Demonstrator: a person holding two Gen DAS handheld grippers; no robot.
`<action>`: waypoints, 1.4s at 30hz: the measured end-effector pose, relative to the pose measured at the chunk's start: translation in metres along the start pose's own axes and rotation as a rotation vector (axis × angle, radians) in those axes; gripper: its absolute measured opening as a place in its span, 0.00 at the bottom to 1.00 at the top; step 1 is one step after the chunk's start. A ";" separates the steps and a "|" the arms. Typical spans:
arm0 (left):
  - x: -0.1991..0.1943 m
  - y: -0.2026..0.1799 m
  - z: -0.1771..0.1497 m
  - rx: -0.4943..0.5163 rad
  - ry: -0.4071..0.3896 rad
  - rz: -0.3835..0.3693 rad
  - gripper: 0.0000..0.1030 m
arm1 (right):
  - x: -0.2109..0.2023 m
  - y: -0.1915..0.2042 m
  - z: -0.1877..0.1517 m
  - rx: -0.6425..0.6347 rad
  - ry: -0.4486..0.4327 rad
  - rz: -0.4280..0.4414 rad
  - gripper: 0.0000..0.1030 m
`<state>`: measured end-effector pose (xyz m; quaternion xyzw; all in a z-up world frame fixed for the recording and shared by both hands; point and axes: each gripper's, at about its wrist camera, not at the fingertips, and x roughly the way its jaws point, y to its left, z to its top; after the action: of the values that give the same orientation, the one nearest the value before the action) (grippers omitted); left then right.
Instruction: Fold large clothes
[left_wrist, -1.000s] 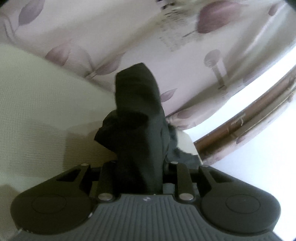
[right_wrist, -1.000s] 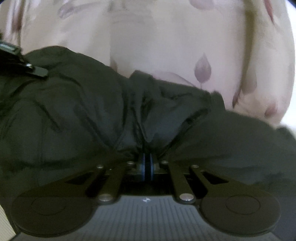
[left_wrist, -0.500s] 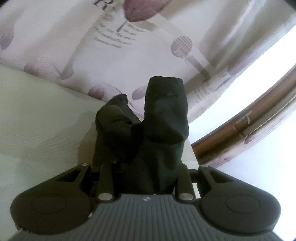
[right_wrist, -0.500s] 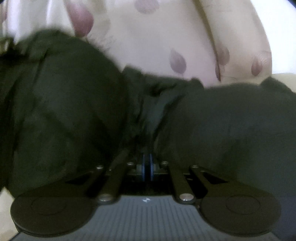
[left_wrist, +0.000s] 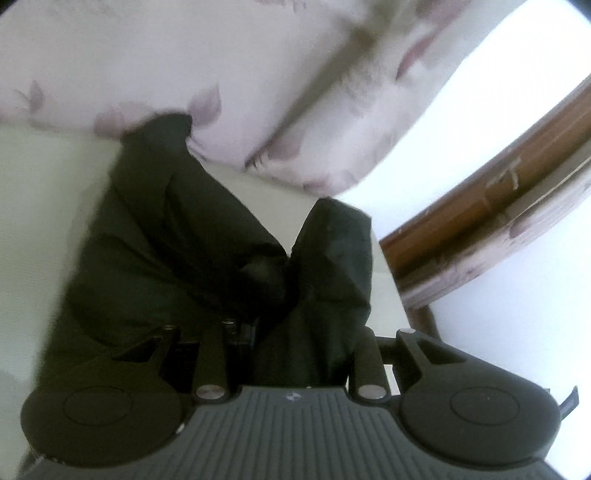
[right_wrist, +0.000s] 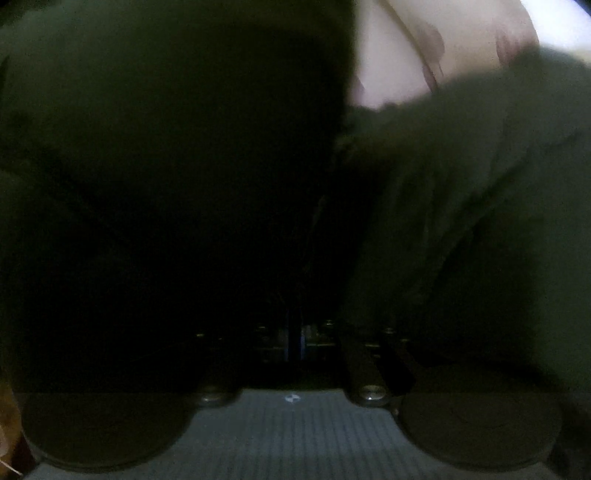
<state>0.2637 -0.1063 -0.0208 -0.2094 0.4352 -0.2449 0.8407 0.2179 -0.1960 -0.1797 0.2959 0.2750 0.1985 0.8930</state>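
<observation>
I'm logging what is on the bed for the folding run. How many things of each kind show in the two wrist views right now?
Dark garment: 1
Floral bedding: 1
Pale bed surface: 1
Brown wooden frame: 1
Grippers: 2, left gripper and right gripper, both closed on the garment
Total: 6

One dark garment (left_wrist: 192, 236) – bunched into two lobes in the left wrist view, one toward eleven o'clock, one toward one o'clock. Two hand-held grippers: the left hand-held gripper (left_wrist: 291, 332) and the right hand-held gripper (right_wrist: 295, 332), one per view. One leaf-print curtain (left_wrist: 258, 85) at twelve o'clock. One brown wooden rail (left_wrist: 491, 192) at three o'clock. One pale bed surface (left_wrist: 48, 206) at nine o'clock.
</observation>
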 end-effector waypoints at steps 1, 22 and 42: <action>0.013 -0.003 -0.002 -0.016 0.013 -0.006 0.27 | -0.001 -0.005 0.001 0.012 0.011 0.020 0.06; 0.011 0.043 -0.032 -0.473 0.032 -0.522 0.62 | -0.131 -0.101 0.023 0.365 -0.211 0.278 0.30; -0.036 0.146 -0.109 -0.287 -0.199 -0.600 0.69 | -0.150 -0.055 0.063 0.361 -0.142 0.244 0.89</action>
<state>0.1881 0.0155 -0.1390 -0.4671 0.3002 -0.3958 0.7315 0.1515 -0.3414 -0.1162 0.4952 0.2046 0.2315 0.8120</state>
